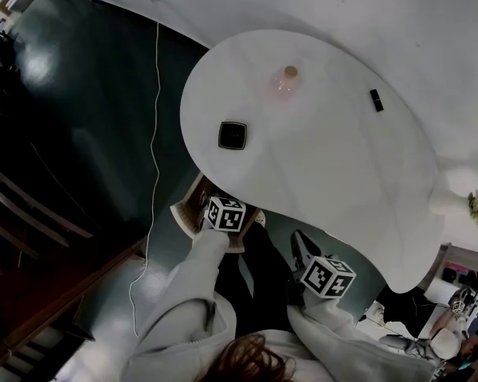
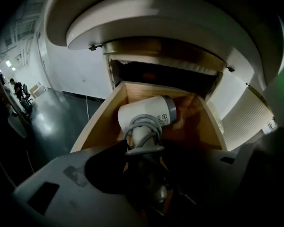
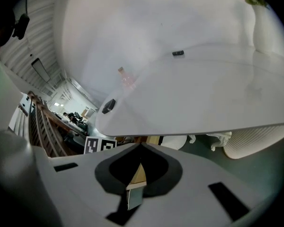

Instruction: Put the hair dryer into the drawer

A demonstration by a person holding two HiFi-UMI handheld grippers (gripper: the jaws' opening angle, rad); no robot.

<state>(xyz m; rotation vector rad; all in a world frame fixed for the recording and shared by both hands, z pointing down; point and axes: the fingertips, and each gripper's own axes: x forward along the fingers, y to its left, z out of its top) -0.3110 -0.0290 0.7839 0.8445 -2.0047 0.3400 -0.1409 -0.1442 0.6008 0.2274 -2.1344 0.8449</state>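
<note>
Left gripper point(image 2: 144, 161): jaws are clamping the hair dryer point(image 2: 144, 113) by its handle, partly open around it. The grey cord point(image 2: 143, 125) is sitting coiled round the handle just above the jaws.

The hair dryer's white barrel is lying crosswise, grey end to the right. It is hanging inside the open wooden drawer point(image 2: 97, 122), toward the back. I can't tell whether it is touching the drawer floor.

The drawer is sticking out from under the near left edge of the white surface point(image 1: 327, 165).

Right gripper point(image 3: 136, 186): jaws are sitting together with nothing between them. It is pointing under the surface's edge, beside the drawer and well apart from the dryer.

On the surface:
- A black square box point(image 1: 232, 135) is sitting near the left edge, above the drawer.
- A pink bottle point(image 1: 285, 82) is standing toward the far edge.
- A small black item point(image 1: 376, 99) is lying toward the far right edge.

A thin white cable point(image 1: 154, 134) is running across the dark floor left of the surface.
</note>
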